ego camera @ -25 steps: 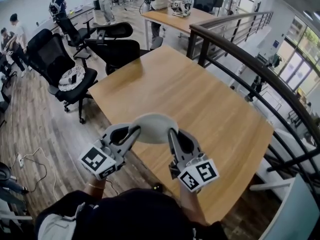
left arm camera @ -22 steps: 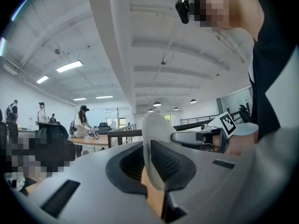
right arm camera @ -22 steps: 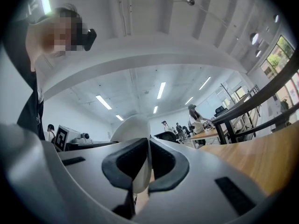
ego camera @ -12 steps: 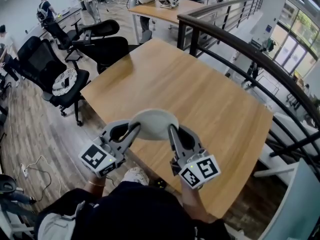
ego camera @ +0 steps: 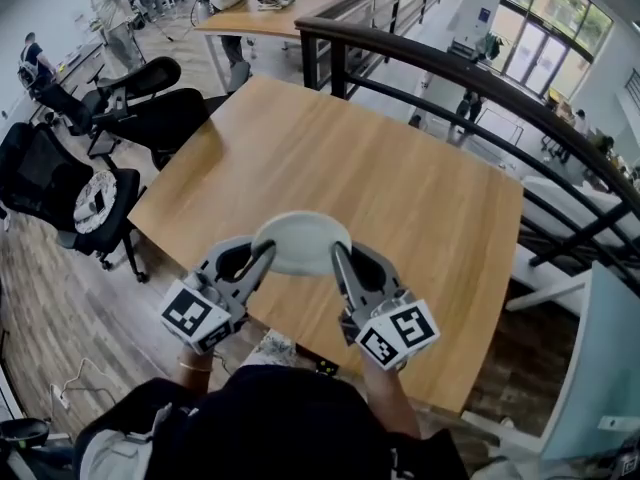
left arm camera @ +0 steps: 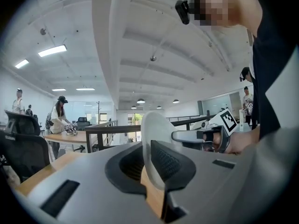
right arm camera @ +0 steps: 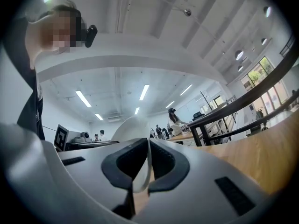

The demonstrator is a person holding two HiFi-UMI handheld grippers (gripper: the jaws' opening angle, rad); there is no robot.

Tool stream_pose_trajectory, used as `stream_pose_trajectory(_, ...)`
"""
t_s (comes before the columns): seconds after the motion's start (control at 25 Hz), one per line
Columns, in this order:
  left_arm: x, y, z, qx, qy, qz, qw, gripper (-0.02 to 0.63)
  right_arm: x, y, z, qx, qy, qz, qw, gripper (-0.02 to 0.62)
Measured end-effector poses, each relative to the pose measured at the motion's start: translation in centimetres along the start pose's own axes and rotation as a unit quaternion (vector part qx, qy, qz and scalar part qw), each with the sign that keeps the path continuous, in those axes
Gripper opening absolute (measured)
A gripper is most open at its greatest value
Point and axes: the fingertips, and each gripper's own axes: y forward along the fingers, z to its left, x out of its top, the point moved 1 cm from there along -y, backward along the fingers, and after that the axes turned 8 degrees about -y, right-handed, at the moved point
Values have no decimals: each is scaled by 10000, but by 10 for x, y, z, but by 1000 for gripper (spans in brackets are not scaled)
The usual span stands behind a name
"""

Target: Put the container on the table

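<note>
- Head view: pale round container (ego camera: pixel 300 240) up in the air over the near side of the wooden worktop (ego camera: pixel 400 178), with the left claw (ego camera: pixel 268 252) at its left rim and the right claw (ego camera: pixel 336 254) at its right rim.
- Left gripper view: clenched on the container's thin rim, a dark pad against each face.
- Right gripper view: likewise clamped tight on the opposite rim; worktop low at right.

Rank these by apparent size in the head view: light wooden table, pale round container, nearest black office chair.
1. light wooden table
2. nearest black office chair
3. pale round container, enlarged by nearness to the camera
</note>
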Motion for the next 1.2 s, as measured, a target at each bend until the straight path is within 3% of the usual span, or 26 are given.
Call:
stream_pose_trajectory(0.44, 5, 29, 55, -578, -68, 143, 9982, 34, -4, 43, -19, -628, -110, 58, 9979, 25)
stream_pose_trajectory(1.2, -35, 68, 120, -1262, -399, 512, 9899, 34, -43, 87, -51, -1496, -202, 497, 9873, 25)
